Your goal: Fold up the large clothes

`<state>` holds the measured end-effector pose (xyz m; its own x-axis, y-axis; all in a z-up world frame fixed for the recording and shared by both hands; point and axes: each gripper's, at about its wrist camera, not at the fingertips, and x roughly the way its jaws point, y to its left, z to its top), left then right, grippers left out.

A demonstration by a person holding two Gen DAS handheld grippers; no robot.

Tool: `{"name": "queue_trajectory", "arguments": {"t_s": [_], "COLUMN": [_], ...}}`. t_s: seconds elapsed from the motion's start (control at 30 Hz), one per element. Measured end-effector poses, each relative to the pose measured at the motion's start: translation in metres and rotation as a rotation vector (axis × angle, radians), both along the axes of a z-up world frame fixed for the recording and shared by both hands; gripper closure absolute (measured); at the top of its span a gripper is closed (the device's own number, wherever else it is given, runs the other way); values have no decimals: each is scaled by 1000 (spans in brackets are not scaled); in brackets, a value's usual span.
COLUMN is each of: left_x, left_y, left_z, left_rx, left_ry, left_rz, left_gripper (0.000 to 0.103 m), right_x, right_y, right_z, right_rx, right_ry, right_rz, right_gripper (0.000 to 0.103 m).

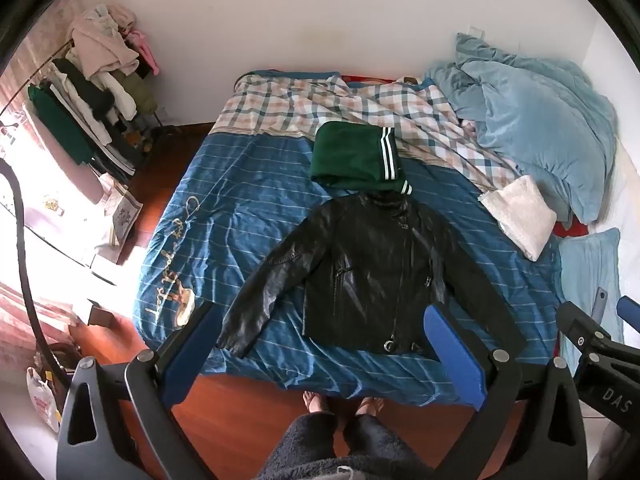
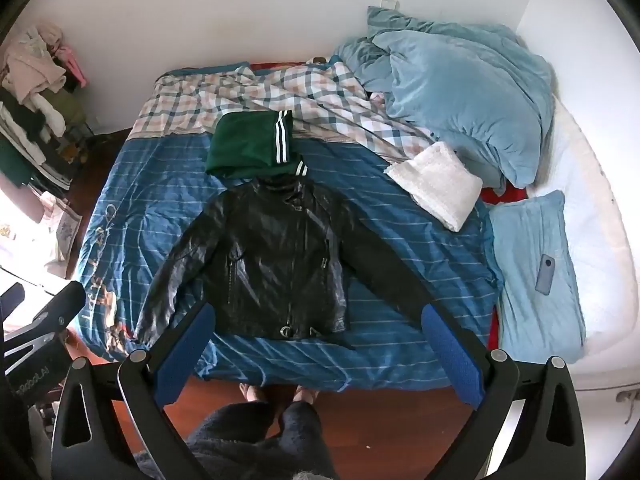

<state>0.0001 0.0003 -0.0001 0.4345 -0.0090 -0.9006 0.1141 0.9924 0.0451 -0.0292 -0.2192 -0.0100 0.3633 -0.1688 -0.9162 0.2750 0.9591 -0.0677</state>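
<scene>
A black leather jacket (image 1: 372, 272) lies flat, front up, on the blue striped bed cover (image 1: 240, 200), sleeves spread to both sides; it also shows in the right wrist view (image 2: 280, 268). My left gripper (image 1: 320, 320) is open and empty, held high above the bed's near edge. My right gripper (image 2: 320, 320) is open and empty too, held high above the jacket's hem. The right gripper also shows at the right edge of the left wrist view (image 1: 592, 328). The left gripper's body shows at the left edge of the right wrist view (image 2: 36, 332).
A folded green garment with white stripes (image 1: 356, 156) lies just beyond the jacket's collar. A folded white towel (image 1: 520, 216), a blue duvet (image 1: 540, 120), a pillow with a phone (image 2: 545, 274), a clothes rack (image 1: 92, 92) at left. Wooden floor and the person's feet (image 1: 340, 400) below.
</scene>
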Motion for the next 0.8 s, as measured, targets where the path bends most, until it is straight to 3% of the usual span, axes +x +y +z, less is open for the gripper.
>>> {"name": "queue_trajectory", "arguments": {"t_s": [0.8], "left_x": [0], "left_y": [0], "left_z": [0], "left_rx": [0], "left_ry": [-8], "left_rz": [-2], "left_gripper": [0], "right_x": [-2], "right_y": [0], "right_z": [7], "right_rx": [11], "right_ry": [-7], "right_rz": [-2], "right_gripper": [0]}}
